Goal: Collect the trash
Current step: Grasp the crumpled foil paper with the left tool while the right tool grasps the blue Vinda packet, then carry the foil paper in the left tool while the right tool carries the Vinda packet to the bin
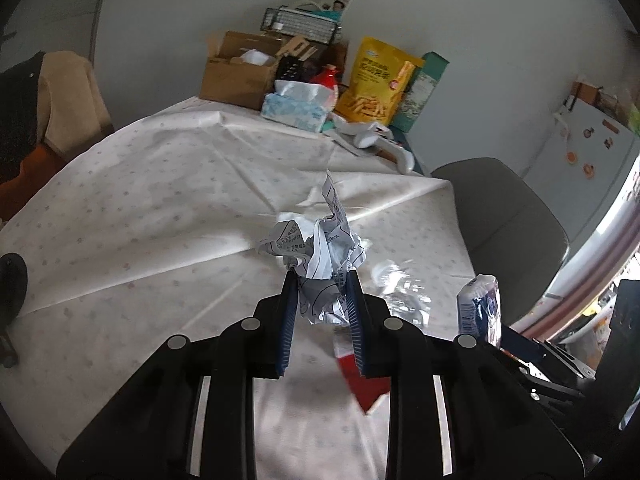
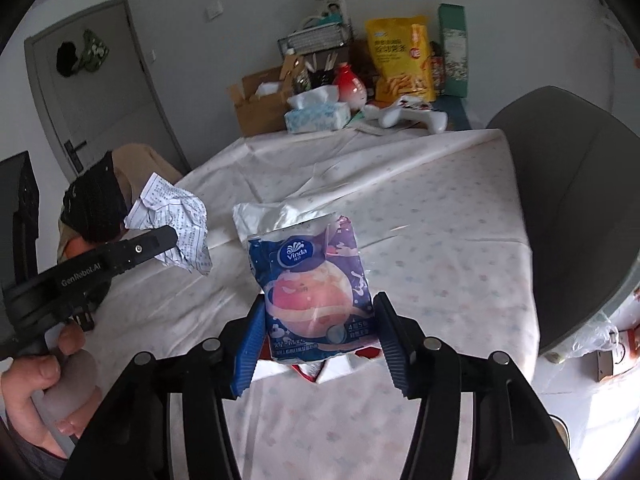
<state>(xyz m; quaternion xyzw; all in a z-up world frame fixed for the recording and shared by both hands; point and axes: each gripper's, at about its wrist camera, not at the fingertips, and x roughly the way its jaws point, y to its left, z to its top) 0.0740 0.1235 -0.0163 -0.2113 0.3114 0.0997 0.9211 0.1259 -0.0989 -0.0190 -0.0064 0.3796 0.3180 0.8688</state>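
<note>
Left gripper clamped on crumpled white printed paper wad, right gripper clamped on blue-and-pink plastic tissue pack, both held above the white cloth-covered table.

Crumpled printed paper and a blue tissue pack, both lifted above the table.
</note>
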